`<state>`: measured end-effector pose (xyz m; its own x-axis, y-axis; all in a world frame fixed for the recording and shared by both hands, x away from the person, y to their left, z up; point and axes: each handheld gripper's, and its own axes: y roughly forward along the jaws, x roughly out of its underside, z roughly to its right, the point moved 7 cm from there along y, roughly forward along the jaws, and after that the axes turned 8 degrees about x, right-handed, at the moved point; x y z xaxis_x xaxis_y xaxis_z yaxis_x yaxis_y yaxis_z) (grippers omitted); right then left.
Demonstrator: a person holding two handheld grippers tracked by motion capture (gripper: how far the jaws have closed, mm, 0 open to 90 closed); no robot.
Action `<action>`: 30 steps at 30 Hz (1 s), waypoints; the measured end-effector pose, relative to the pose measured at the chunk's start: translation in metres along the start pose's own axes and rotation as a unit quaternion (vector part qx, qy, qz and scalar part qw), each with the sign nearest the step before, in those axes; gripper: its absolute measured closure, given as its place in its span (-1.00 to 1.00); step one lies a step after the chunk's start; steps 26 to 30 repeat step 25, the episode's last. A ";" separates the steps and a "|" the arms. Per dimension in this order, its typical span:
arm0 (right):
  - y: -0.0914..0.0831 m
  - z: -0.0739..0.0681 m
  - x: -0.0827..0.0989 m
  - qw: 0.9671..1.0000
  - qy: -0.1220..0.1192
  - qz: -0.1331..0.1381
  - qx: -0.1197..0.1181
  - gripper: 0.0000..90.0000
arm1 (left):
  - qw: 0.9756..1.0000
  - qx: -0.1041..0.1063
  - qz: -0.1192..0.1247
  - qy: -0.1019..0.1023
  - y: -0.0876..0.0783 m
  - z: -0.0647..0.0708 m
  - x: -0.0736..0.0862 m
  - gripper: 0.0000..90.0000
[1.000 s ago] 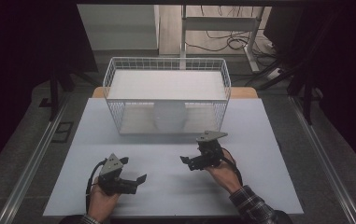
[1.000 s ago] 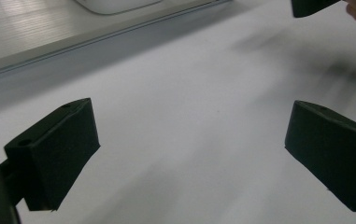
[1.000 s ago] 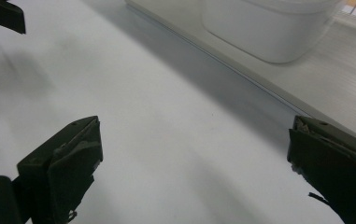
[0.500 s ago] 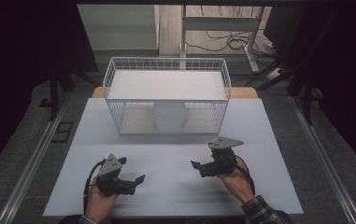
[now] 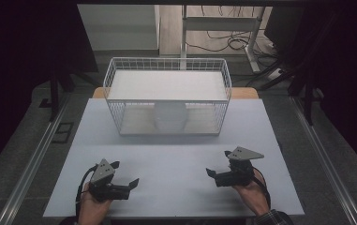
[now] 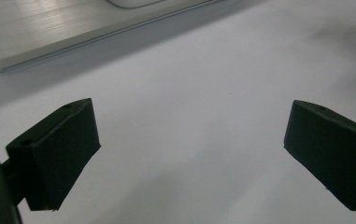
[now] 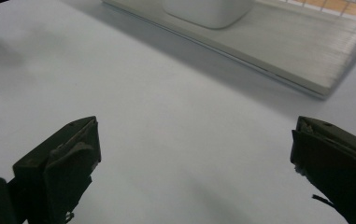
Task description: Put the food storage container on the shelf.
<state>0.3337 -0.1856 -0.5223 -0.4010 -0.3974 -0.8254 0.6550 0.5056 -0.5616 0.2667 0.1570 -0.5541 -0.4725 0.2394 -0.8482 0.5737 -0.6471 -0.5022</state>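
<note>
So the white table (image 5: 176, 154) has a white wire basket (image 5: 167, 101) sitting toward the far side, and there's a white bowl-looking container (image 5: 169, 117) inside it on the lower level, under a flat white shelf (image 5: 167, 85). Both grippers are down at the near edge, well apart from each other and from the basket. The left gripper (image 5: 124, 176) is held in the left hand (image 5: 92, 206) with its jaws spread wide and nothing between them, just bare tabletop. Same deal with the right gripper (image 5: 216, 164) in the right hand (image 5: 251, 194): jaws wide apart, holding nothing, pointing inward toward the middle of the table.
</note>
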 end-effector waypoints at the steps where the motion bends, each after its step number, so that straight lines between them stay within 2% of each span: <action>1: -0.001 0.001 0.002 1.000 0.001 0.000 0.002 -0.97 | 1.000 -0.002 0.001 -0.001 -0.001 0.000 0.001 -0.95; 5: -0.009 0.007 0.010 1.000 0.009 -0.003 0.010 -0.98 | 1.000 -0.007 -0.002 -0.011 -0.004 0.000 0.006 -0.99; 11: -0.015 0.011 0.027 0.999 0.011 -0.023 0.025 -1.00 | 1.000 -0.016 -0.005 -0.019 -0.008 -0.001 0.012 -1.00; 20: -0.015 0.014 0.051 0.997 0.006 -0.075 0.034 -1.00 | 0.999 -0.010 -0.025 -0.029 -0.007 -0.002 0.021 -1.00; 22: -0.013 0.014 0.053 0.996 0.002 -0.082 0.034 -1.00 | 0.999 -0.010 -0.030 -0.026 -0.006 -0.002 0.021 -1.00; 30: -0.013 0.013 0.053 0.996 0.000 -0.083 0.036 -1.00 | 0.999 -0.011 -0.034 -0.023 -0.005 -0.002 0.021 -1.00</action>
